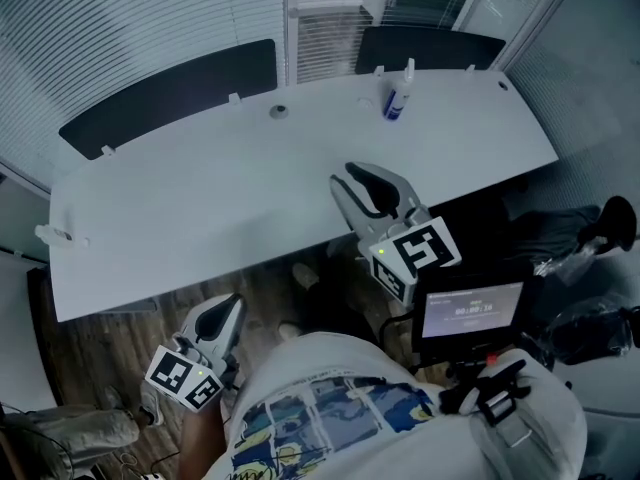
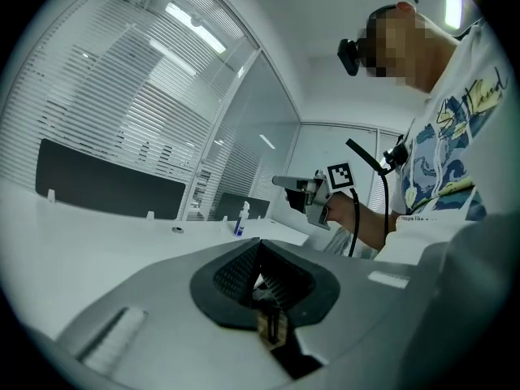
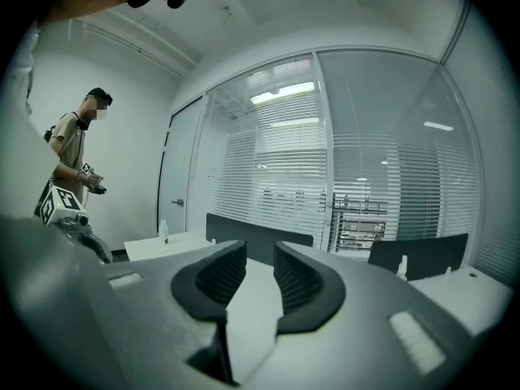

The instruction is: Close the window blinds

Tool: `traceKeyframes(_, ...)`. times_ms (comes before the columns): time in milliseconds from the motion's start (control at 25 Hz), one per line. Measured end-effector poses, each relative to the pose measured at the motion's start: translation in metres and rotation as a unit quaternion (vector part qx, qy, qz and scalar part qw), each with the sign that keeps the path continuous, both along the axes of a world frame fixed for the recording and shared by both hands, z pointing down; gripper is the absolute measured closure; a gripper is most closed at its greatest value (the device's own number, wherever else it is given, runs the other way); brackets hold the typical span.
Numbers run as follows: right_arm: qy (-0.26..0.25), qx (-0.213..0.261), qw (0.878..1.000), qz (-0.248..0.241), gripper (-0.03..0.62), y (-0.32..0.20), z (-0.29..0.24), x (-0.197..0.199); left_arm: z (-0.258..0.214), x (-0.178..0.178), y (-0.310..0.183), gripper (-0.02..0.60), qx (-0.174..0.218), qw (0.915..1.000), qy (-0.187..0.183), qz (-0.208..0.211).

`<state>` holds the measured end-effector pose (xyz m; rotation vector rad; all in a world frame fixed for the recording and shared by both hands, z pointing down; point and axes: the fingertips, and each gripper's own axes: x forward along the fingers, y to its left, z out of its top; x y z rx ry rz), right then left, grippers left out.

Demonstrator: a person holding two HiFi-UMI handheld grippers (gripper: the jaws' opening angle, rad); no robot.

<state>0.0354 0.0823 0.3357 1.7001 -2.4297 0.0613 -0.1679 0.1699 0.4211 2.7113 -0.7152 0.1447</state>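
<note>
The white slatted window blinds (image 1: pixel 150 18) hang on the glass walls beyond the far edge of the long white bench (image 1: pixel 200 188), well apart from both tools. The room behind can be seen through the slats in the right gripper view, so the blinds are judged to be still open and the step in hand to be the approach.

The right tool (image 1: pixel 362 180) is held over the near side of the bench with its jaws apart and nothing between them. The left tool (image 1: pixel 222 313) is held low beside the person, below the bench edge, with its jaws together and empty.

No wand or cord can be made out in any view, so the control should be located first, probably at one side of a blind panel. The bench should be walked round rather than leaned over, and the dark partition panels (image 1: pixel 170 93) and the small white bottle with a blue label (image 1: pixel 397 96) kept clear of. The open right tool should be closed squarely on the control, which should then be worked slowly and evenly.
</note>
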Motion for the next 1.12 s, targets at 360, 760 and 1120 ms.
traceKeyframes(360, 0.008, -0.004, 1.000, -0.011, 0.523, -0.002, 0.003, -0.009, 0.001, 0.000, -0.006, 0.580, -0.002, 1.0000, 0.002, -0.002)
traceKeyframes(760, 0.013, -0.011, 1.000, -0.016, 0.525, 0.001, 0.006, -0.011, -0.001, 0.004, -0.005, 0.580, -0.002, 1.0000, 0.001, 0.001)
traceKeyframes(1120, 0.011, -0.011, 1.000, -0.021, 0.533, 0.000, 0.012, -0.007, 0.002, 0.013, -0.007, 0.580, -0.001, 1.0000, -0.002, 0.002)
